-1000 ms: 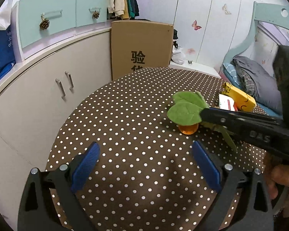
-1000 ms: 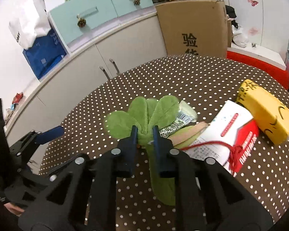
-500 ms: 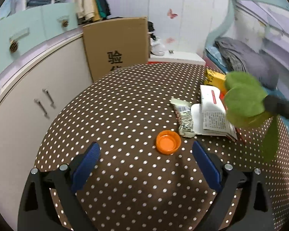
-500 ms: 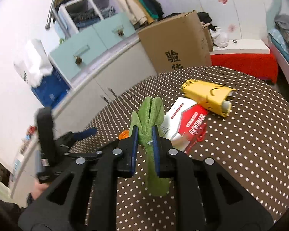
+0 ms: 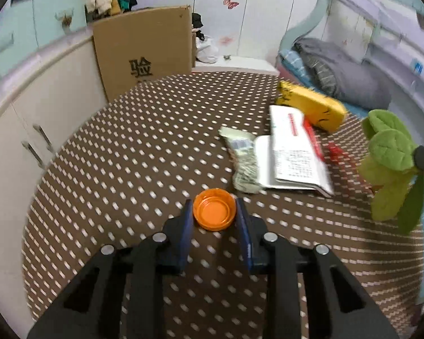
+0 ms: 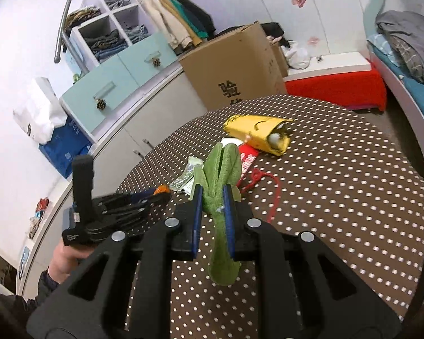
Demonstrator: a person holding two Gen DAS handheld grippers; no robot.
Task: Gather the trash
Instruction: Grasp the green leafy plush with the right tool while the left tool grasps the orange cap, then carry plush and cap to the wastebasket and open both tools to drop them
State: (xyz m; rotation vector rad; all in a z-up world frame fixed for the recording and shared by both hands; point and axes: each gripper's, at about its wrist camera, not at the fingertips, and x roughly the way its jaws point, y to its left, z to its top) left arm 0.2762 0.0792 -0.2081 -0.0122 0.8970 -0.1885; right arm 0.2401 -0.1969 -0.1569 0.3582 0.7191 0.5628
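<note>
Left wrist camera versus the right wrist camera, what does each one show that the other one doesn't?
Only the left wrist view shows the orange cap's open inside, between the closing left gripper fingers, and the printed white booklet. Only the right wrist view shows the person's hand on the left gripper's handle, the cubby shelves, and the right gripper clamped on the green plush vegetable. Both show the polka-dot table, yellow package and cardboard box.

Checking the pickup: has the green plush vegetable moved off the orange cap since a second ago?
Yes. The green plush vegetable has been carried rightward, away from the orange cap, past the white booklet.
</note>
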